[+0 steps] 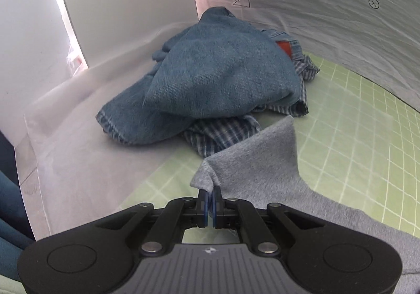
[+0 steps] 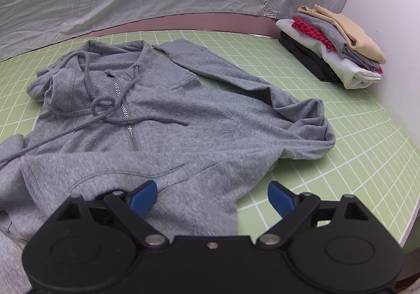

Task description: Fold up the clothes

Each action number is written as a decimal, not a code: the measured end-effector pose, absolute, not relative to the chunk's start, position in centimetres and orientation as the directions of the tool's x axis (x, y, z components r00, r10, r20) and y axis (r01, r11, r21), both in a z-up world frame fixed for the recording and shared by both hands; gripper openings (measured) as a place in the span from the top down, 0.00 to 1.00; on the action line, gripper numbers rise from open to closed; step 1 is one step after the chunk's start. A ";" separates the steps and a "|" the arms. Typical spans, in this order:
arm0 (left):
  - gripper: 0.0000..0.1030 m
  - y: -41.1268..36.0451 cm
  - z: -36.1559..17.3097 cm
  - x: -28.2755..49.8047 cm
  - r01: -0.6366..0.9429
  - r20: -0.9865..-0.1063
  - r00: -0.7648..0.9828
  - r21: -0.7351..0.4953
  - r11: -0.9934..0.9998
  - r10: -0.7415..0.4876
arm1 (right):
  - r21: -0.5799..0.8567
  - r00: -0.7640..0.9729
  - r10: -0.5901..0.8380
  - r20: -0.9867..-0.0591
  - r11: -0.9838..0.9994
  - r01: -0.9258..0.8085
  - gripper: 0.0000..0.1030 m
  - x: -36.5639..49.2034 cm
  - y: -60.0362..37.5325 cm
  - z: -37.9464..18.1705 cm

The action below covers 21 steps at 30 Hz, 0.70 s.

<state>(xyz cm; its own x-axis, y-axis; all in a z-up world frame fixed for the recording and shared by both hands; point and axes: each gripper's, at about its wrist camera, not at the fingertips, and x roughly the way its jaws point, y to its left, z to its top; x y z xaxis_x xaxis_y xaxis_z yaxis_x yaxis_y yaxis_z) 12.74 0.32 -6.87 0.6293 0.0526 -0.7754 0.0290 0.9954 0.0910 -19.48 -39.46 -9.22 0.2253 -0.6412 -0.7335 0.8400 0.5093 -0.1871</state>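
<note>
Left tongs [image 1: 210, 195] clamped tight on a corner of the grey hoodie [image 2: 162, 121], lifting that edge off the green gridded tabletop [image 2: 354, 136]. Right tongs [image 2: 212, 197] spread apart, poised low over the hoodie's near hem, one blue pad over cloth, the other over bare mat. Hoodie lies front up, zipper running away from the right tongs toward the hood, one sleeve angled off to the right. Beyond the left tongs, a heap of jeans [image 1: 210, 71] over a plaid shirt [image 1: 218, 134]. Folded stack [image 2: 333, 47] at the far right corner.
</note>
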 end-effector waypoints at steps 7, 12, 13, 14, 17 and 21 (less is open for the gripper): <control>0.43 -4.0 -6.8 8.9 0.117 -0.788 0.615 0.050 0.992 -0.033 | -0.134 0.264 -0.625 -0.735 0.516 0.846 0.11 -20.5 -40.6 -8.8; 0.36 -10.2 -6.9 5.7 0.219 -0.792 0.603 0.047 0.975 -0.097 | -0.111 0.305 -0.638 -0.708 0.526 0.843 0.11 -21.5 -42.7 -7.7; 0.35 -11.4 -7.0 5.1 0.230 -0.796 0.596 0.042 0.972 -0.107 | -0.106 0.313 -0.640 -0.702 0.529 0.842 0.11 -21.7 -43.2 -7.5; 0.34 -12.5 -7.2 4.4 0.234 -0.801 0.589 0.039 0.971 -0.110 | -0.103 0.322 -0.640 -0.698 0.533 0.840 0.11 -21.9 -43.9 -7.3; 0.30 -15.5 -8.2 2.5 0.234 -0.819 0.565 0.049 0.971 -0.095 | -0.113 0.335 -0.639 -0.692 0.555 0.824 0.11 -22.5 -46.6 -7.0; 0.30 -18.7 -9.5 0.3 0.208 -0.842 0.538 0.085 0.974 -0.042 | -0.125 0.365 -0.644 -0.672 0.584 0.802 0.11 -23.2 -51.5 -6.8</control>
<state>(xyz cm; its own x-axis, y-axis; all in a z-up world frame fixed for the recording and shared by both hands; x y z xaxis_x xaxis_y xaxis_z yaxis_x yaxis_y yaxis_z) 0.27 -18.75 -9.52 0.5382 -0.0416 -0.8418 0.2079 0.9745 0.0848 -23.18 -51.55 -6.77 0.3646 -0.6443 -0.6723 0.8020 0.5841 -0.1248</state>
